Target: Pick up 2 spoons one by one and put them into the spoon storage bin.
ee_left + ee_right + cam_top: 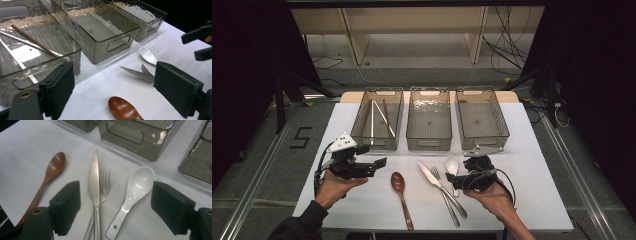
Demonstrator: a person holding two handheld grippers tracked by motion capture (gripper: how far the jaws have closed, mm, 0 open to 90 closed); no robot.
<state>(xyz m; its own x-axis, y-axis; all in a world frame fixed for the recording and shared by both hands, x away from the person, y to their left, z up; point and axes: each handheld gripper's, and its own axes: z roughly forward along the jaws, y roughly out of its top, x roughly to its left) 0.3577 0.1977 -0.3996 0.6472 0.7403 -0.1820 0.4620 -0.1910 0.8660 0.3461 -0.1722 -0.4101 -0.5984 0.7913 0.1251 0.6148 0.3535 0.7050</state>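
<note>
A brown wooden spoon (pixel 401 195) (pixel 123 110) (pixel 50 175), a steel knife (pixel 439 185) (pixel 136 73) (pixel 94 185), a fork (pixel 444 195) (pixel 145 69) (pixel 104 182) and a white ceramic spoon (pixel 452 167) (pixel 148 55) (pixel 135 192) lie on the white table near its front. The knife rests partly over the fork. My left gripper (pixel 376 167) (pixel 118 85) is open, left of the wooden spoon, nothing between its jaws. My right gripper (pixel 459 175) (pixel 119 206) (pixel 200 43) is open just above the knife, fork and white spoon handles, gripping none.
Three clear grey bins stand in a row at the back: the left bin (pixel 377 91) holds chopsticks (pixel 379 117) (pixel 32 40); the middle bin (pixel 429 91) and right bin (pixel 482 91) hold nothing I can see. A small grey plate (pixel 482 150) lies before the right bin.
</note>
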